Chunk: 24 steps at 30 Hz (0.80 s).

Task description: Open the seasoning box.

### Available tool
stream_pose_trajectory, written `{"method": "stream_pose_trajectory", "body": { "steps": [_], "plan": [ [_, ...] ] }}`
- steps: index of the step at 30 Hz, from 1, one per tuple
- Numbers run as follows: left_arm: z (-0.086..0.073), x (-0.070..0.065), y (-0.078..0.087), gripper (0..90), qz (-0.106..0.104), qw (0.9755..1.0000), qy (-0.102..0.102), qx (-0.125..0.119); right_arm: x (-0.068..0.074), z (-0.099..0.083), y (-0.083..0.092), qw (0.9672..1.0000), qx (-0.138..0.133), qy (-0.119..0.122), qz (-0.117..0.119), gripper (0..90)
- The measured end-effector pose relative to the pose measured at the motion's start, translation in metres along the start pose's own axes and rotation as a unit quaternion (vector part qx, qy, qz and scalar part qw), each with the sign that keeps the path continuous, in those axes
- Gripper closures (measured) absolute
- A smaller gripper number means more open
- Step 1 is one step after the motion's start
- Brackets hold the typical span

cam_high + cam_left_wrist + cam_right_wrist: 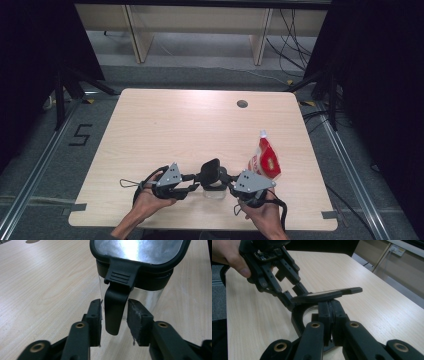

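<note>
Up close, the left claw straddles the jar's latch tab, pads not touching. Right claw is clamped on the jar's far rim. A sauce pouch stands right of the jar.

Even overhead light keeps the table bright and its surroundings dark, glare whitens the jar lid, and the near jaws look soft.

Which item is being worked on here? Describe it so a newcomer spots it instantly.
On the pale wooden table, look at the near edge, between the two hand-held grippers. There stands a small clear glass jar with a black clip-lock lid; its only neighbour is a red-and-white pouch.
</note>
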<state>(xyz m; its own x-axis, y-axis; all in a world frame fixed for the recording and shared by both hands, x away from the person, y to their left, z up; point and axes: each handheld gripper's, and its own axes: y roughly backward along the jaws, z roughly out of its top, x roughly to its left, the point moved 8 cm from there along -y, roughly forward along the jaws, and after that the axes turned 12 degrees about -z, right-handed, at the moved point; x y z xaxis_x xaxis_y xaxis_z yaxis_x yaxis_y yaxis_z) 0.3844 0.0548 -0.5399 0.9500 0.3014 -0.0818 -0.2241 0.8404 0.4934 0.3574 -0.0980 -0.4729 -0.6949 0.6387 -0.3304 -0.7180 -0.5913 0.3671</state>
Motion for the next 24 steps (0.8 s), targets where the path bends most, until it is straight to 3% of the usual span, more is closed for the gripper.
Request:
{"method": "stream_pose_trajectory", "body": {
  "steps": [4,24],
  "plan": [
    [0.0,0.001,-0.002,72.9,-0.002,1.0,0.003,-0.004,0.001,0.004,-0.002,1.0,-0.005,0.001,0.0,88.8],
    [0.0,0.001,-0.001,73.8,0.008,1.0,-0.005,0.0,0.023,0.037,-0.025,0.9992,-0.024,0.016,0.026,89.1]
  ]
}}
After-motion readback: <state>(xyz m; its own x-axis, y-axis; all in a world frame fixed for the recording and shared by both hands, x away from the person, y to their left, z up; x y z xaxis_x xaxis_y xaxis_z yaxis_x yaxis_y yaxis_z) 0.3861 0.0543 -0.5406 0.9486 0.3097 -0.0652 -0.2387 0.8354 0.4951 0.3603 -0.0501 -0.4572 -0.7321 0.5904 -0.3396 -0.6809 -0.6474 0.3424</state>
